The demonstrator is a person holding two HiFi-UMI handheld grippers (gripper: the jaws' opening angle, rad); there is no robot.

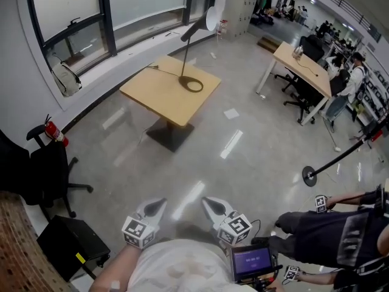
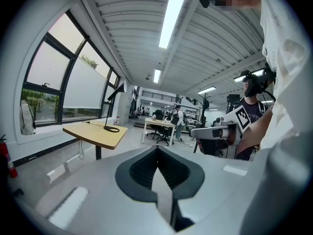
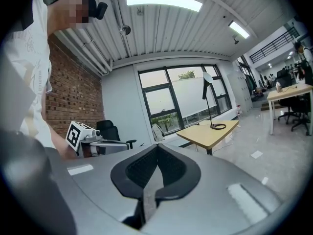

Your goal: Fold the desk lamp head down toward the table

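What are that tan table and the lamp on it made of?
The square tan table looks like matte wood laminate: even colour, no glare. The black desk lamp seems thin painted metal, with a pale shade of unclear material.

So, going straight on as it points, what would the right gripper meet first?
Probably nothing near: the right gripper points across grey floor toward the pale backpack under the window. The light wooden table with the black desk lamp sits right of that line. Depth unclear.

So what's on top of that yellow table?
A desk lamp stands on the table, on a ring-shaped base, head raised. The tabletop is in full view; nothing hides any part.
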